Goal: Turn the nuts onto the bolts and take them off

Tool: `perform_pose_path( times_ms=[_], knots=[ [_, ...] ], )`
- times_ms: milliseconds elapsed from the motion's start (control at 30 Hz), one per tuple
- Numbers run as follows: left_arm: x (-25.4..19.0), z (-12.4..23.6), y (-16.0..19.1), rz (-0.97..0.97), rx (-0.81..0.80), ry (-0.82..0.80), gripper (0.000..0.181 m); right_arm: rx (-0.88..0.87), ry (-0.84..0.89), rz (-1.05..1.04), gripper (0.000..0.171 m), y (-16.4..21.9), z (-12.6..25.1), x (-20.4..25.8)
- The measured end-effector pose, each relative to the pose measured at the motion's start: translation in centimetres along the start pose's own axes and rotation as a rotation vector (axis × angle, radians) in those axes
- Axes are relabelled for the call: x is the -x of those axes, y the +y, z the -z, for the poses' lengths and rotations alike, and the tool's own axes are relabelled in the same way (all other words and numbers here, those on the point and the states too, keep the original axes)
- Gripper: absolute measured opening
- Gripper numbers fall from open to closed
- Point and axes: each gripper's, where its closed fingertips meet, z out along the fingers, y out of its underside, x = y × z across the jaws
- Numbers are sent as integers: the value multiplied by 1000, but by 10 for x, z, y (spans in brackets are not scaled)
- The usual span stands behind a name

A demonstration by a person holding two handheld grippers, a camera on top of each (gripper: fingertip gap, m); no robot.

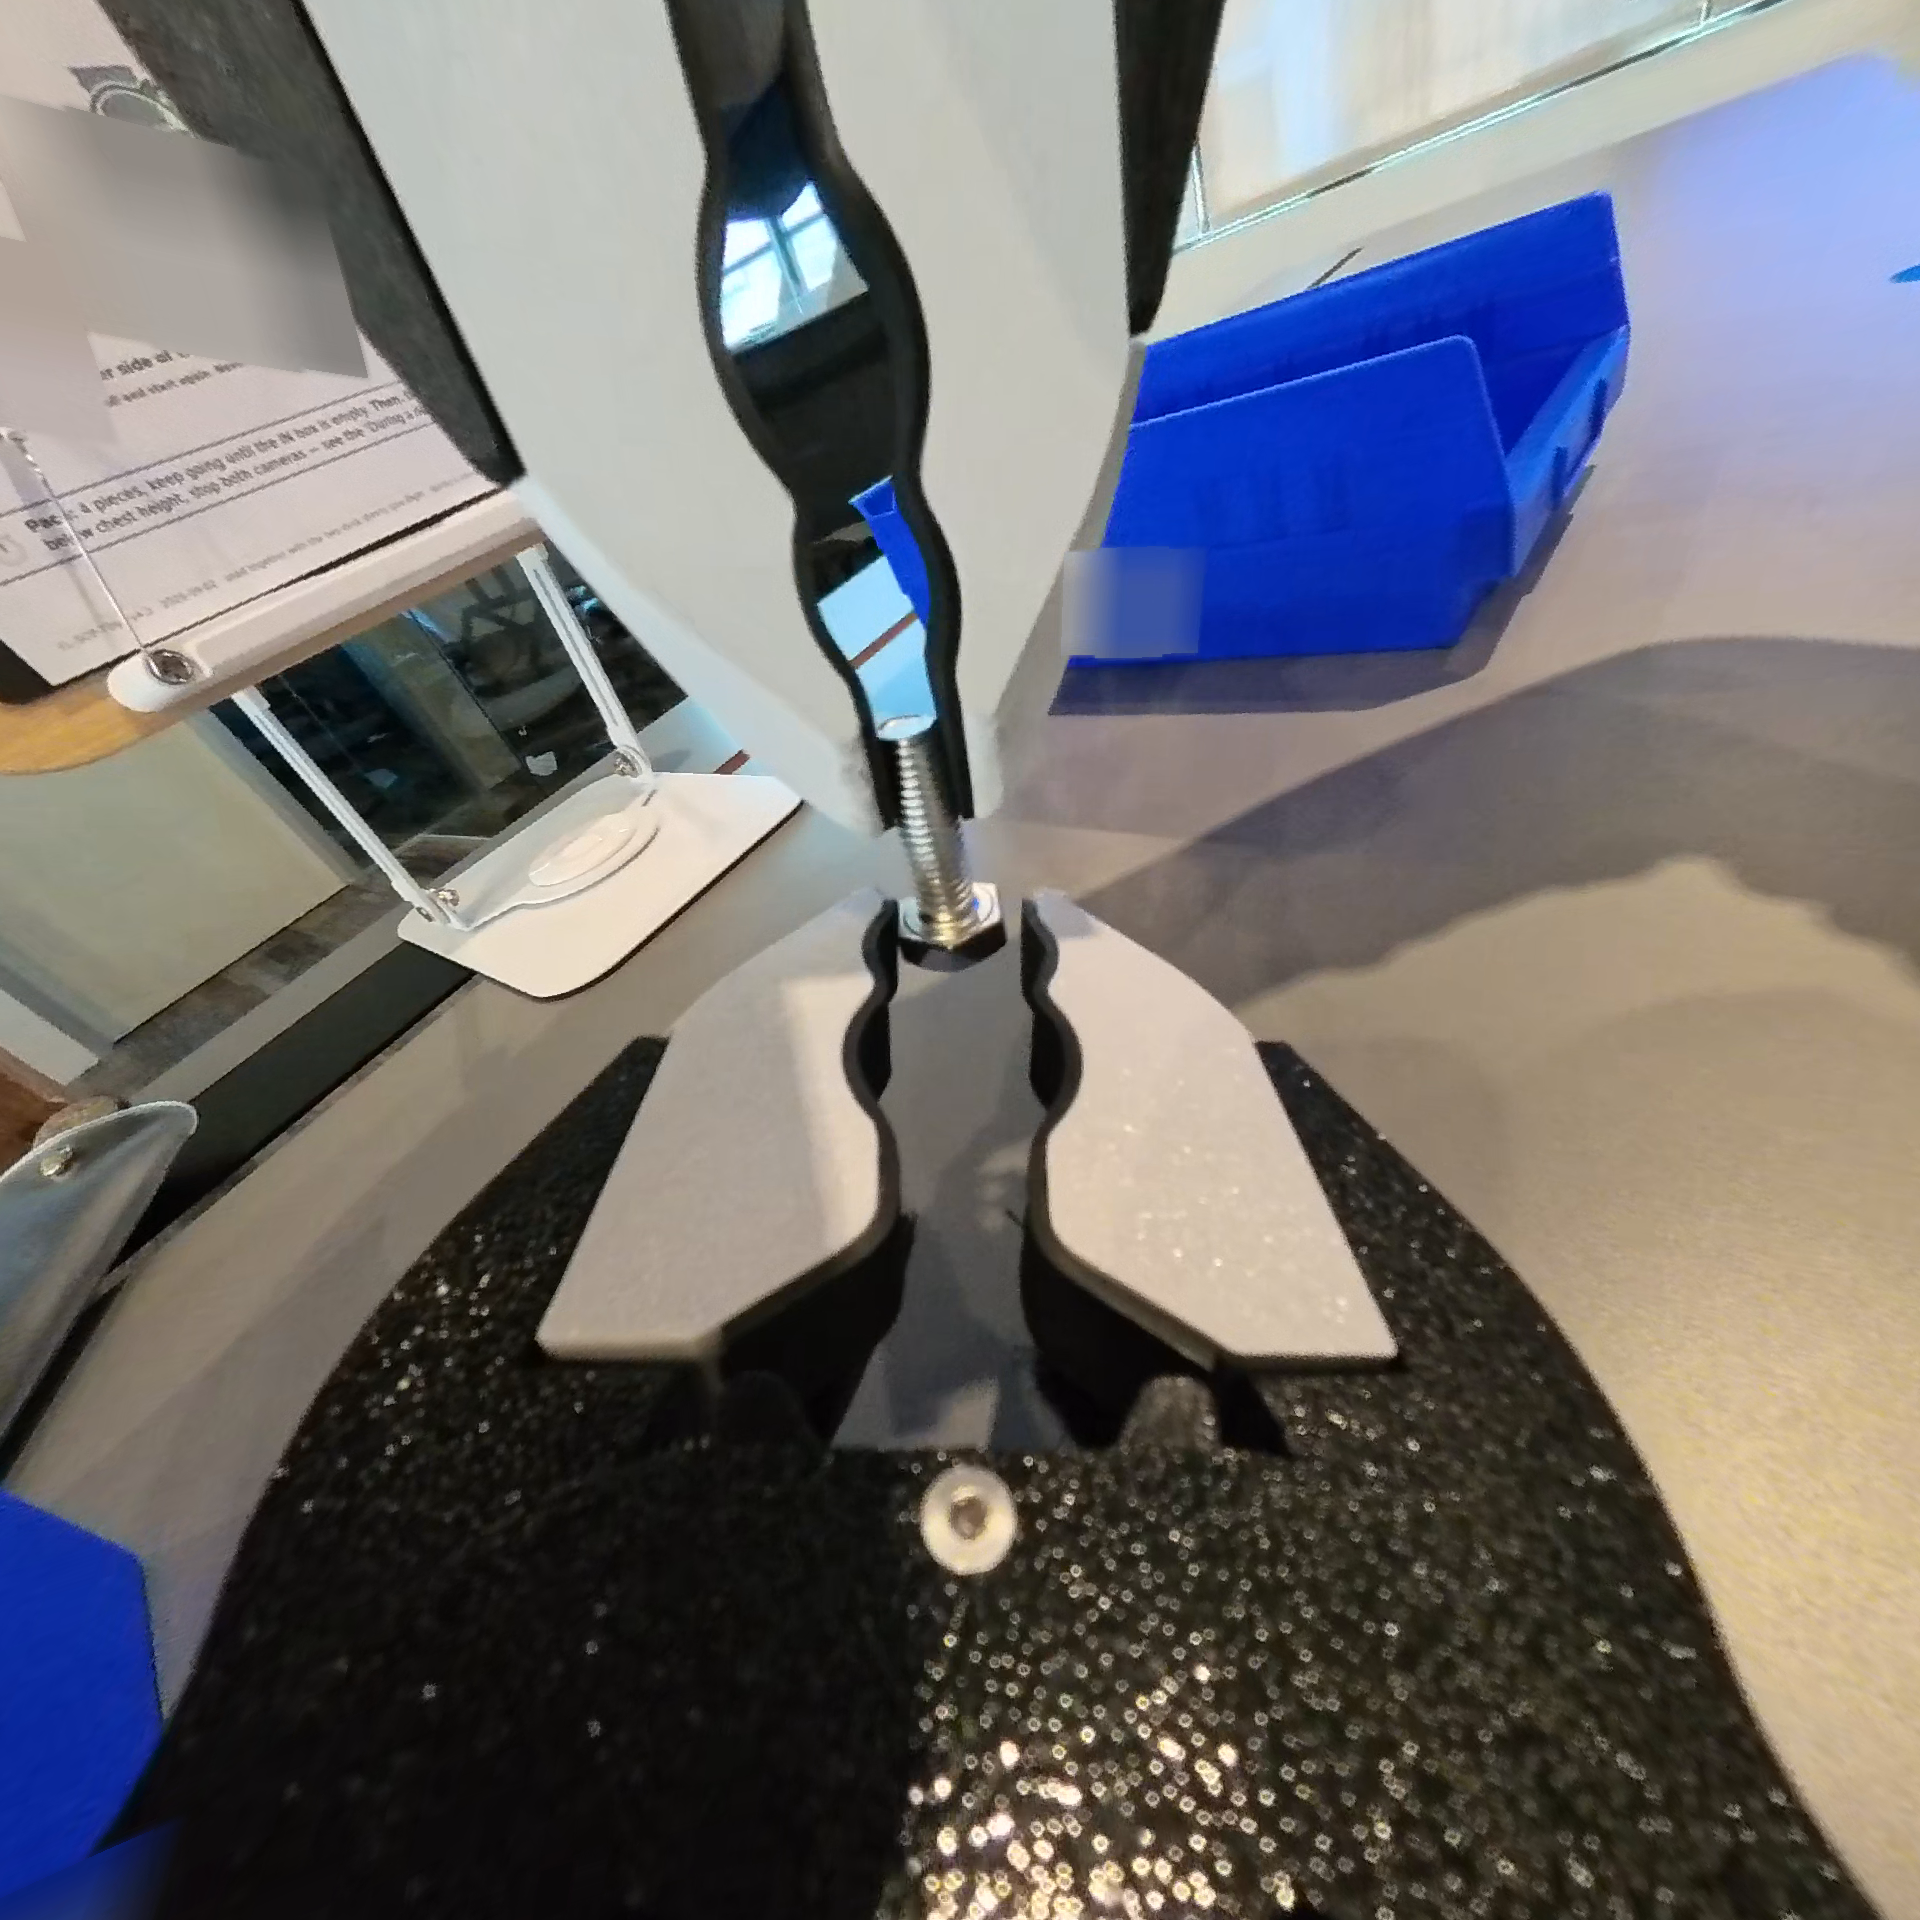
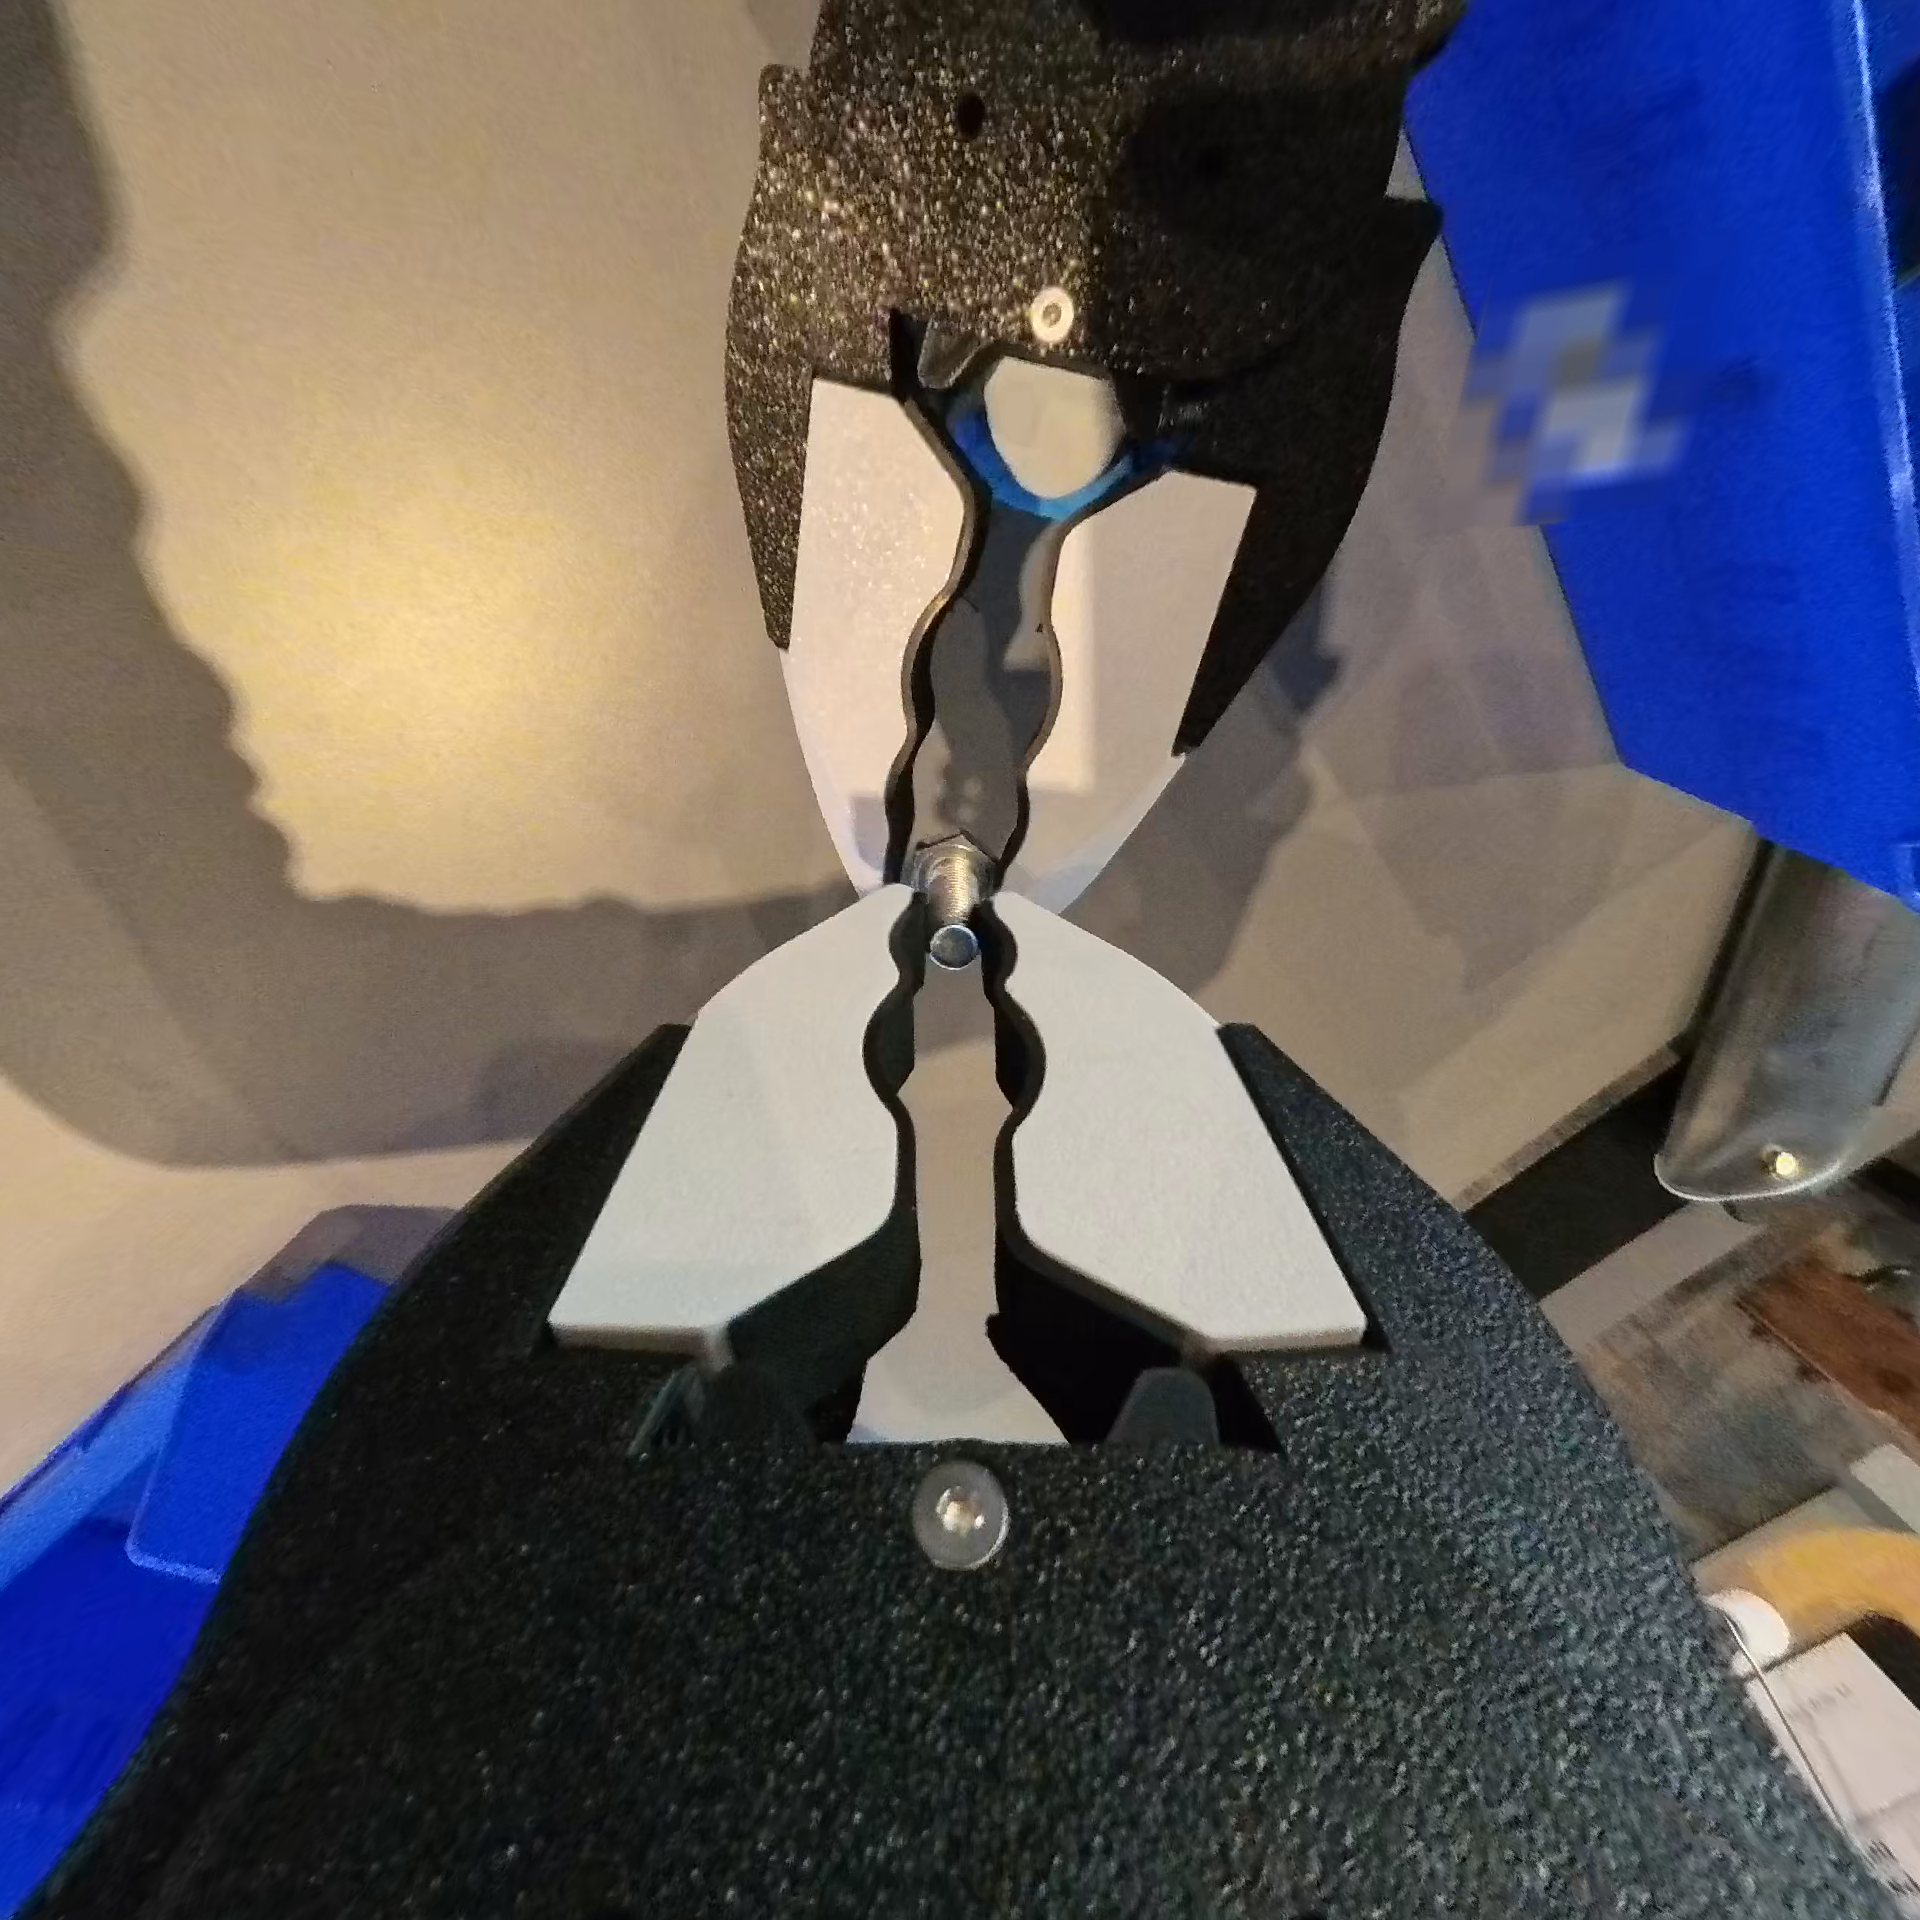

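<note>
A silver threaded bolt (image 1: pixel 928 821) is held in the air between my two grippers, which face each other tip to tip. My left gripper (image 1: pixel 951 928) is shut on a hex nut (image 1: pixel 951 923) that sits on the bolt's near end. My right gripper (image 1: pixel 925 784) comes in from the top of the left wrist view, shut on the bolt's far end. In the right wrist view my right gripper (image 2: pixel 952 940) grips the bolt (image 2: pixel 952 920), whose flat end faces the camera. The left gripper (image 2: pixel 943 852) holds the nut (image 2: pixel 938 850) just beyond.
A blue bin (image 1: pixel 1351 499) stands on the grey table (image 1: pixel 1558 1039) behind the grippers, and another blue bin edge (image 1: pixel 62 1662) is at lower left. A white stand with a printed sheet (image 1: pixel 260 468) is at left. Blue bins (image 2: pixel 1714 416) (image 2: pixel 104 1507) flank the right wrist view. Less than 4 cm separates the two grippers' tips.
</note>
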Motion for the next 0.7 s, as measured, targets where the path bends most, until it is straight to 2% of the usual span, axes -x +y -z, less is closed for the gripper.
perform_pose_path(
  times_ms=[400, 600, 700],
  knots=[
    [1, -3, 7, 27, 69, 3, 18, 3, 12, -9, 9, 4, -4, 0],
    [11, 0, 1, 60, 44, -35, 18, -69, 48, -72, 11, 0, 4, -8],
    [17, 1, 3, 72, 54, -63, 18, -187, 40, -180, 29, -4, 17, -18]
  ],
)
